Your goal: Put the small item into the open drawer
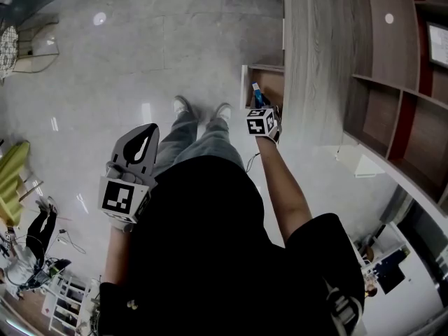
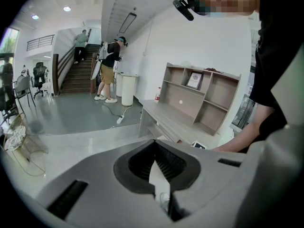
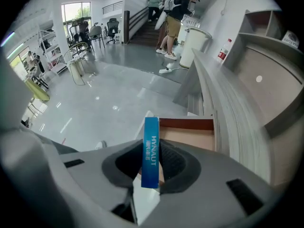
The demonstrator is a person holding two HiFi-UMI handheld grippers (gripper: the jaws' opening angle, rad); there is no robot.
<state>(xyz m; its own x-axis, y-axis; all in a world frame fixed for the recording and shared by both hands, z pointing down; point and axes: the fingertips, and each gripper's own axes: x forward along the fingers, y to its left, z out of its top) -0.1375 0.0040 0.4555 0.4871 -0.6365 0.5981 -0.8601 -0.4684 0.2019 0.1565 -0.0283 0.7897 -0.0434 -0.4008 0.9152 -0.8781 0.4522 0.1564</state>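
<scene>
Head view: a person in a black top, grey trousers and pale shoes is seen from above on a glossy grey floor (image 1: 140, 47). The right tool (image 1: 260, 106) is held beside a long grey-wood counter (image 1: 318, 61), and a slim blue cardboard box (image 1: 256, 92) is gripped in it. The box is seen over the front corner of the open brown-lined wooden drawer (image 1: 271, 82), which is pulled out from the counter. Whether the box is already within the drawer's walls cannot be told. The left tool (image 1: 152, 127) is held well apart from the drawer, out at the person's other side, with its jaws brought together at the tips.

Left gripper view: the left tool (image 2: 155, 144) is shown empty, its two jaws closed tip to tip, with only a pale sliver of floor visible through the gap behind them. Beyond it the counter (image 2: 166, 113) and a set of grey-wood shelves (image 2: 204, 96) are seen.

Right gripper view: the blue box (image 3: 151, 127), marked with white lettering, is clamped upright between the ribbed pads (image 3: 166, 158) of the right tool (image 3: 152, 145). The jaws are set narrow on it. Its upper end is seen against the drawer (image 3: 190, 134), just beyond the tool.
</scene>
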